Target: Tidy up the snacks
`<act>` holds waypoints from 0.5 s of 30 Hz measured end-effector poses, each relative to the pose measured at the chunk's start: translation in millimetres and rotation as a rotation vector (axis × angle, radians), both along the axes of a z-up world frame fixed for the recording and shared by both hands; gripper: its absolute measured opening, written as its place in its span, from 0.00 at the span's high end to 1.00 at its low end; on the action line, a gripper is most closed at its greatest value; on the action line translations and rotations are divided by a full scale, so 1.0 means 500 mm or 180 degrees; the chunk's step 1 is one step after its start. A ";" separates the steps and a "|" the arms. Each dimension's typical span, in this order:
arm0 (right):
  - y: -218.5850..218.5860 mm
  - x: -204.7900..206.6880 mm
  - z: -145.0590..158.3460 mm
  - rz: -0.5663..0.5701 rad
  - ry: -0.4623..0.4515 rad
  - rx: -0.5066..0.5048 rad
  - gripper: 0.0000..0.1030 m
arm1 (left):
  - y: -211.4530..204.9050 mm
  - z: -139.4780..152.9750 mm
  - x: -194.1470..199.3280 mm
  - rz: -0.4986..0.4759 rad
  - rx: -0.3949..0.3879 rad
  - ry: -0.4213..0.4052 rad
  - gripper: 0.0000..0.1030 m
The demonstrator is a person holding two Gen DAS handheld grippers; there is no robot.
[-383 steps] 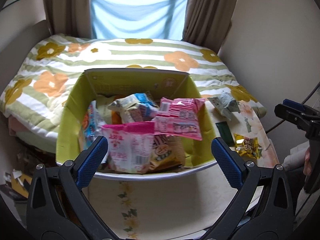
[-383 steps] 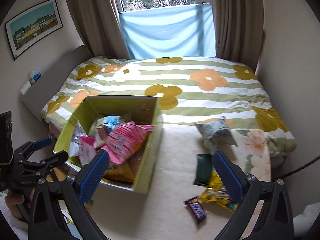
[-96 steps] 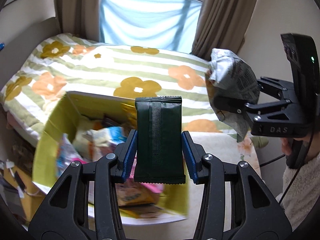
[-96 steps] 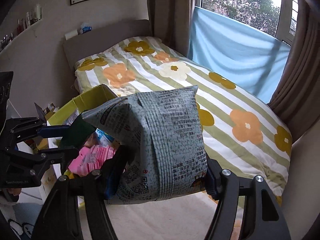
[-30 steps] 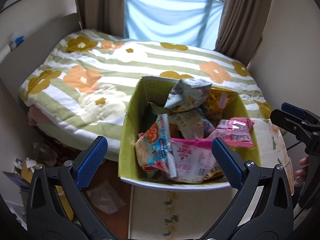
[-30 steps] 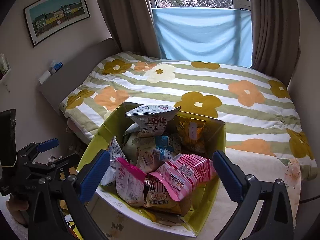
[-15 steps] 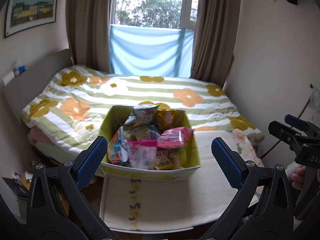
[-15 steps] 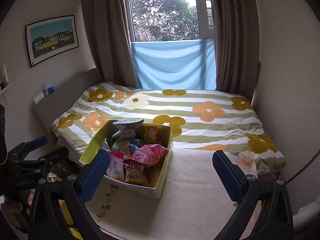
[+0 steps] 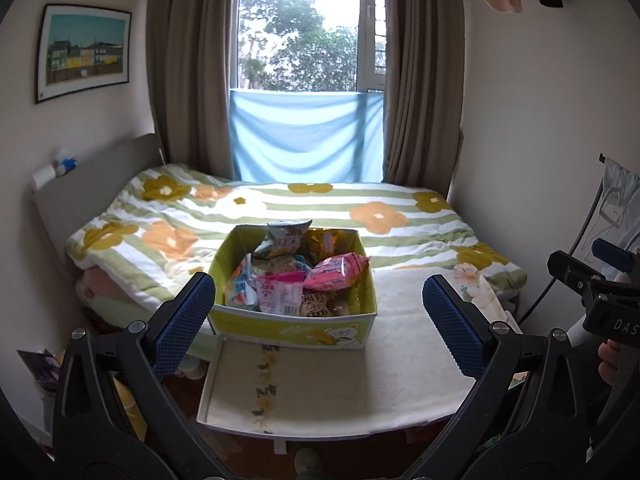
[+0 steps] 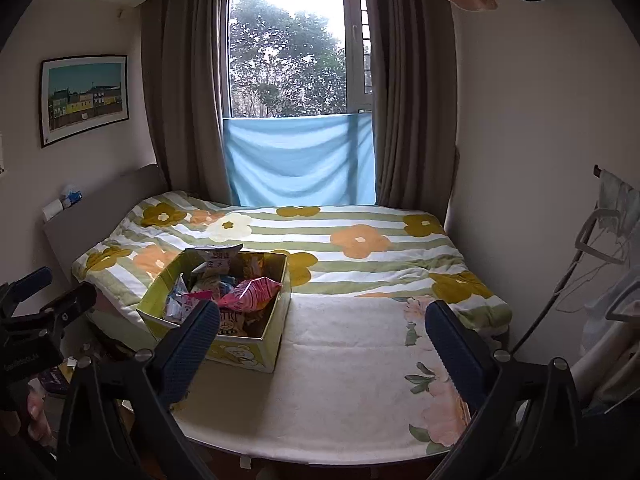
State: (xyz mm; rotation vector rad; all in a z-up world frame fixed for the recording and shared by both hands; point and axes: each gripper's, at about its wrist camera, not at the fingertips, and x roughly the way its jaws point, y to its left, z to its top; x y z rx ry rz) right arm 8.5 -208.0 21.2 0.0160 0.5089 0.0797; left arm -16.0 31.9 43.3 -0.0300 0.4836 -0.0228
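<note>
A yellow-green cardboard box (image 9: 296,326) (image 10: 272,320) stands on the left part of a cloth-covered table (image 9: 380,380) (image 10: 352,392). It is filled with several snack packets: a pink bag (image 9: 338,270) (image 10: 248,294) lies on top and a grey bag (image 9: 286,236) (image 10: 218,258) sticks up at the back. My left gripper (image 9: 318,320) is open and empty, held back from the box. My right gripper (image 10: 322,350) is open too, with nothing between its fingers, to the right of the box.
A bed with a flowered striped quilt (image 9: 304,212) lies behind the table, under a curtained window (image 10: 296,52). Clutter sits on the floor at the left (image 9: 36,368). Clothes hangers and a cable (image 10: 600,240) hang at the right wall. A hand (image 9: 610,364) holds the other gripper.
Both grippers have pulled back and up from the box, which now looks smaller and farther away. More of the room and window shows. Both stay open and empty.
</note>
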 end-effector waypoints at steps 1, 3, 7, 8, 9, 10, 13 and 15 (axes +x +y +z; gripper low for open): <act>-0.004 -0.003 -0.003 -0.0017 0.0007 0.0002 0.01 | -0.002 0.001 -0.004 -0.0005 0.0002 -0.0011 0.00; -0.009 -0.011 -0.006 -0.0051 0.0010 0.0003 0.01 | -0.010 0.002 -0.013 -0.0013 0.0017 -0.0047 0.00; -0.024 -0.026 -0.009 -0.0105 0.0006 0.0030 0.01 | -0.016 0.008 -0.015 -0.0022 0.0043 -0.0076 0.00; -0.026 -0.028 -0.009 -0.0116 0.0001 0.0037 0.01 | -0.017 0.009 -0.015 -0.0030 0.0048 -0.0078 0.00; -0.029 -0.029 -0.008 -0.0123 0.0000 0.0038 0.01 | -0.019 0.009 -0.015 -0.0032 0.0056 -0.0084 0.00; -0.031 -0.030 -0.008 -0.0130 -0.0002 0.0036 0.01 | -0.019 0.010 -0.015 -0.0032 0.0059 -0.0088 0.00; -0.036 -0.036 -0.008 -0.0141 -0.0014 0.0041 0.01 | -0.022 0.009 -0.014 -0.0049 0.0064 -0.0081 0.00; -0.037 -0.036 -0.010 -0.0147 -0.0013 0.0034 0.01 | -0.025 0.009 -0.013 -0.0056 0.0075 -0.0084 0.00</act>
